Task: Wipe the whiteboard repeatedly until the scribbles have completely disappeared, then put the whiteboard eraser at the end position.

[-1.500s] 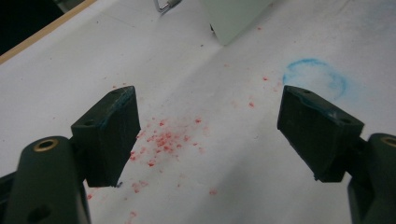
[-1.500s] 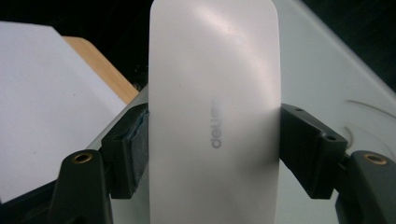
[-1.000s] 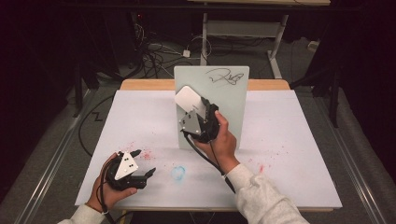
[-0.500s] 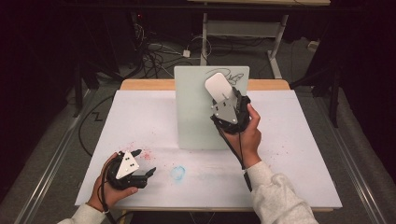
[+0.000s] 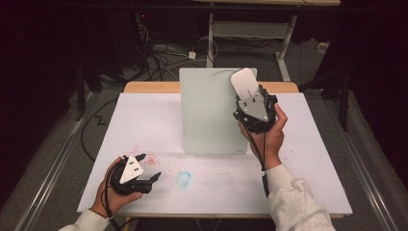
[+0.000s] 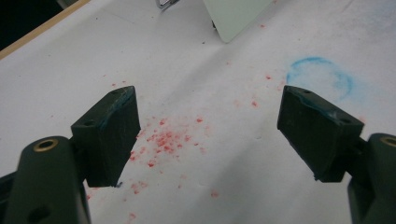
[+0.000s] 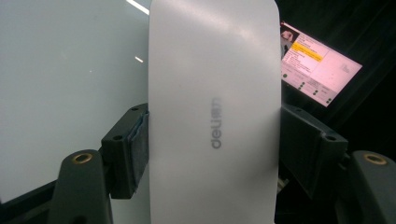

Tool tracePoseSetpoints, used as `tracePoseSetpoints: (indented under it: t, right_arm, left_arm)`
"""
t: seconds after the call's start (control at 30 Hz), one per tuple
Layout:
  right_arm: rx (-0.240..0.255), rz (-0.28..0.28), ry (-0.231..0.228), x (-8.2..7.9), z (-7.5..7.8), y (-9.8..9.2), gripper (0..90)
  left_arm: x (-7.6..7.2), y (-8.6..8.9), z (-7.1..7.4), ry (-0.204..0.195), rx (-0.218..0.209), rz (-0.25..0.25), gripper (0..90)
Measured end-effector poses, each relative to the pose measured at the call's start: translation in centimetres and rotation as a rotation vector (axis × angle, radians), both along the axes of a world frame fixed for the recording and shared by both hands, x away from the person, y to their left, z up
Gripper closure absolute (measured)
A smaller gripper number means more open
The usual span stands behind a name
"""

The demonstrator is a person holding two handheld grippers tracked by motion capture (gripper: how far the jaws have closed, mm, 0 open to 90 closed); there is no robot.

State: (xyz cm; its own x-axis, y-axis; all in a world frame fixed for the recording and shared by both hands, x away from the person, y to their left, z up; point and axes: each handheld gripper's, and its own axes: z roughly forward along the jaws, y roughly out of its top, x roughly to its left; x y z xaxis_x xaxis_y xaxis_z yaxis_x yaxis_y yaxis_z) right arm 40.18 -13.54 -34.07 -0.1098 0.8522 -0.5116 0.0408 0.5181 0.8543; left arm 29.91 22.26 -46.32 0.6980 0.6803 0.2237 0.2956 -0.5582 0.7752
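Note:
A pale green-white board (image 5: 207,115) stands upright at the middle of the paper-covered table (image 5: 308,173). My right gripper (image 5: 250,98) is shut on a white eraser block (image 5: 244,82), held flat against the board's upper right corner. In the right gripper view the eraser (image 7: 215,70) carries a grey logo and sits clamped between both pads (image 7: 140,144), with the board (image 7: 60,93) behind it on the left. A short black pen arc (image 5: 222,72) remains at the board's top. My left gripper (image 5: 150,167) rests low at the table's front left, open, with nothing between its jaws (image 6: 208,135).
Red specks (image 6: 163,140) and a blue ring stain (image 6: 320,77) mark the paper near the left gripper; the stain (image 5: 183,178) lies in front of the board. Cables and a desk frame (image 5: 250,33) stand on the floor behind. A lit screen (image 7: 317,65) glows beyond the board.
The right gripper has carried the eraser rightward and up across the board, from its upper middle to the upper right corner. The black scribble there is reduced to a short arc. The left gripper stayed put.

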Motion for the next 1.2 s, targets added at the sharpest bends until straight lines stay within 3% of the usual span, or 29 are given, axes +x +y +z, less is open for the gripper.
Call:
tracePoseSetpoints:
  t: [0.1, 0.4, 0.47, 0.53, 0.73, 0.9, 1.1, 1.2]
  right_arm:
    - [0.001, 0.01, 0.006, 0.0, -0.1, 0.4, 31.2]
    - [-0.102, 0.076, 0.018, -0.6, -1.8, 3.7, 31.2]
    - [-0.105, 0.076, 0.021, -0.6, -1.7, 3.7, 31.2]
    - [-0.093, 0.085, 0.029, -0.6, -1.4, 3.4, 31.1]
    - [0.02, 0.015, 0.006, 0.1, 0.1, 0.2, 31.2]
    - [0.059, -0.005, 0.009, -0.1, -0.3, -1.2, 31.2]
    - [0.025, 0.017, 0.026, -0.9, -2.4, -0.7, 31.2]
    - [0.025, 0.028, 0.04, -0.7, -2.1, -0.7, 31.2]
  left_arm:
    - [0.1, 0.0, -0.1, 0.005, 0.003, -0.004, 20.2]
    - [0.1, 0.2, -0.1, 0.007, -0.005, -0.003, 20.2]
    - [0.1, 0.1, -0.1, 0.005, -0.003, -0.006, 20.2]
    - [0.0, 0.2, 0.0, 0.003, -0.003, -0.005, 20.2]
    - [0.0, 0.3, -0.1, 0.007, 0.001, -0.002, 20.2]
    - [-0.2, 0.3, 0.0, 0.003, -0.001, 0.002, 20.2]
    - [-0.2, 0.0, -0.1, 0.001, 0.012, -0.007, 20.2]
    - [-0.2, 0.0, -0.1, 0.002, 0.012, -0.007, 20.2]
